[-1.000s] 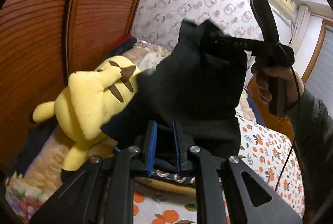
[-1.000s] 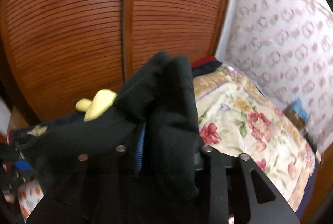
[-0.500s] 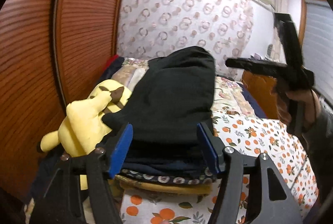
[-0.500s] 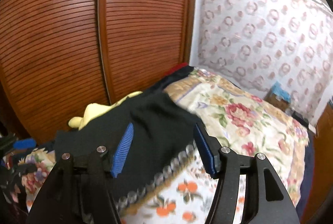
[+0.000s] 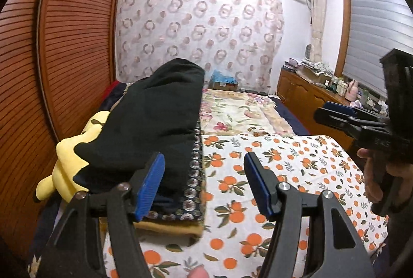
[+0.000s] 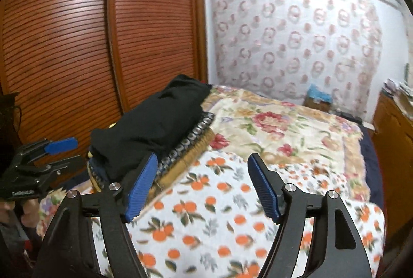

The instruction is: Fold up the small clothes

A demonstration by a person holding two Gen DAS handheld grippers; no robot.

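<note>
Both grippers have let go of the black cloth and pulled back since a second ago. Now the left gripper (image 5: pixel 204 181) hangs with its jaws wide apart and nothing between them. The right gripper (image 6: pixel 202 181) is the same, jaws spread and holding nothing.

The black cloth (image 5: pixel 155 120) is folded into a soft, thick bundle. It lies on top of a small pile (image 5: pixel 192 190) of folded things at the left side of the bed (image 5: pixel 284 174), near the wooden doors (image 5: pixel 77 32). Under it is a dark piece with a row of pale rings along its edge, and under that a tan piece. A yellow plush toy (image 5: pixel 64 161) pokes out from beneath the cloth on the left.

Some small pale letters show on the side of each gripper, but they are too blurry to read.
</note>
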